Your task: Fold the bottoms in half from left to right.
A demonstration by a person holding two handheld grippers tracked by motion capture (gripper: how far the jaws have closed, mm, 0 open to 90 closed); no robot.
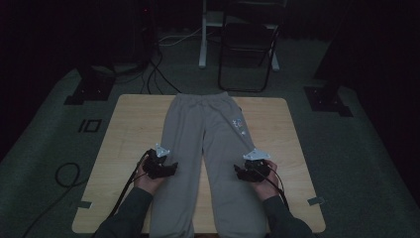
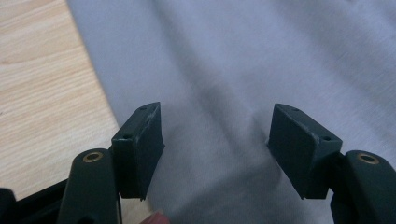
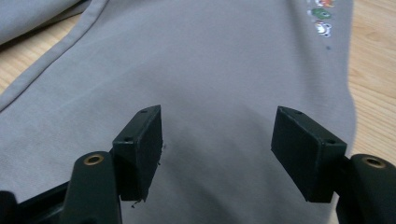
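Two forearms in dark sleeves, entering at 6 o'clock. Wooden worktop (image 1: 129, 129), pale, in a dim room. Grey sweatpants (image 1: 208, 144) spread flat down its middle, waistband at 12 o'clock, legs toward 6, small colourful print (image 1: 238, 124) at 1 o'clock. Left gripper (image 1: 171, 168) over one leg at 8 o'clock, jaws wide apart, holding nothing. Right gripper (image 1: 239, 172) over the other at 4 o'clock, equally agape, empty.

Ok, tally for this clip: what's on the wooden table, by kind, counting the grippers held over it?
Grey sweatpants with a small printed patch, laid flat on the light wooden table: 1
Black two-jaw grippers, both open over the trouser legs: 2 (left gripper, right gripper)
Total: 3
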